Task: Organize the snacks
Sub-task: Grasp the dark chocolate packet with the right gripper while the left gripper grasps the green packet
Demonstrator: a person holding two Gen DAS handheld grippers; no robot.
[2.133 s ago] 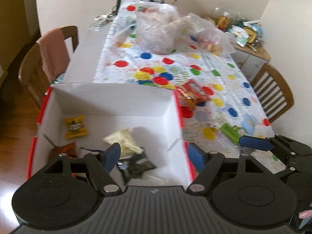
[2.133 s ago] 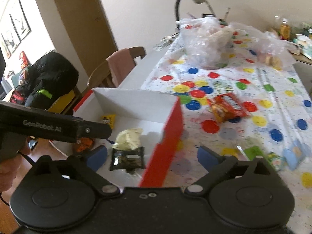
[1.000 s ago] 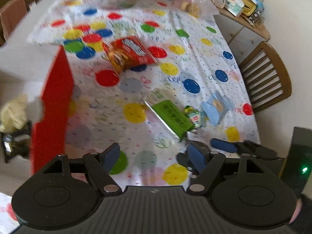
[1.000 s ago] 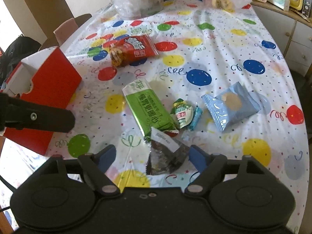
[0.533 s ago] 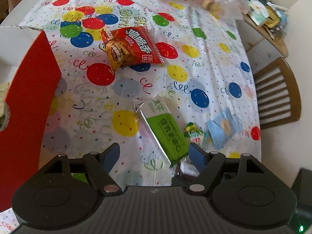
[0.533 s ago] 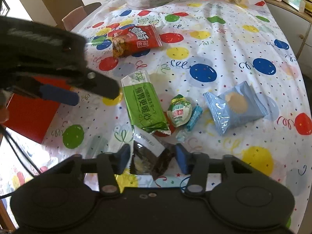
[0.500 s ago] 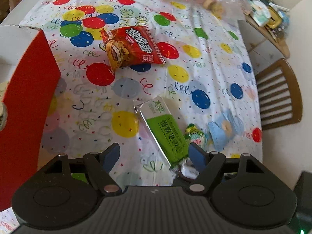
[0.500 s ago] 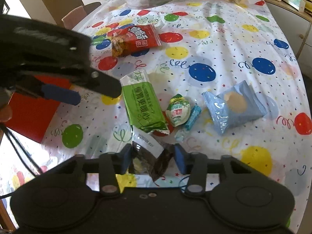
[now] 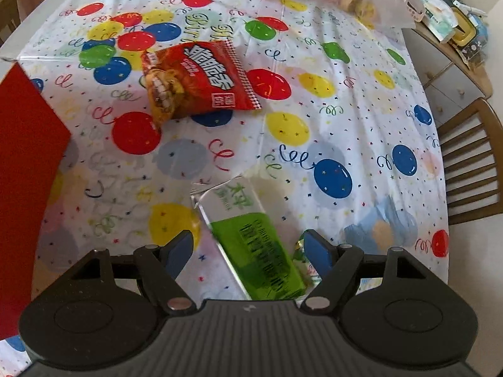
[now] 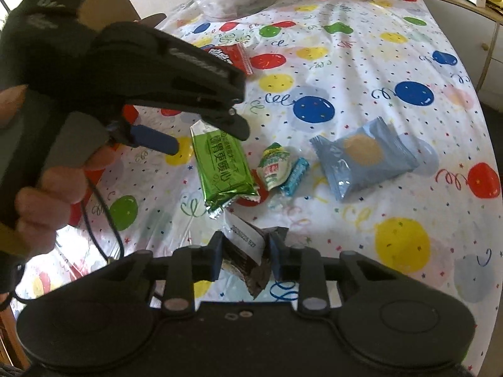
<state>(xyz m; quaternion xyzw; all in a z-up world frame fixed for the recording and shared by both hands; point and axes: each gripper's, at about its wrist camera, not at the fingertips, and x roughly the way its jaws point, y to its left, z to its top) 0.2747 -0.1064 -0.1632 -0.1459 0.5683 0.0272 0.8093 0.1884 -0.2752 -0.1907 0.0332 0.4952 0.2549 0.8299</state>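
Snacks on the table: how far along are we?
In hand: the right gripper is shut on the dark packet; the open left gripper hovers over the green packet. Left: red bag, blue packet, two small candies. The red box's contents aren't visible.

Snacks spread over the table point(image 10: 393, 72)

From the long wafer pack point(image 10: 221, 169), the chips bag point(image 9: 195, 78) lies at 11 o'clock, the small candies point(image 10: 275, 166) just beside at 3 o'clock, the biscuit pouch point(image 10: 364, 160) farther at 3, the box point(image 9: 25, 144) at 9, the dark packet point(image 10: 248, 251) at 6.
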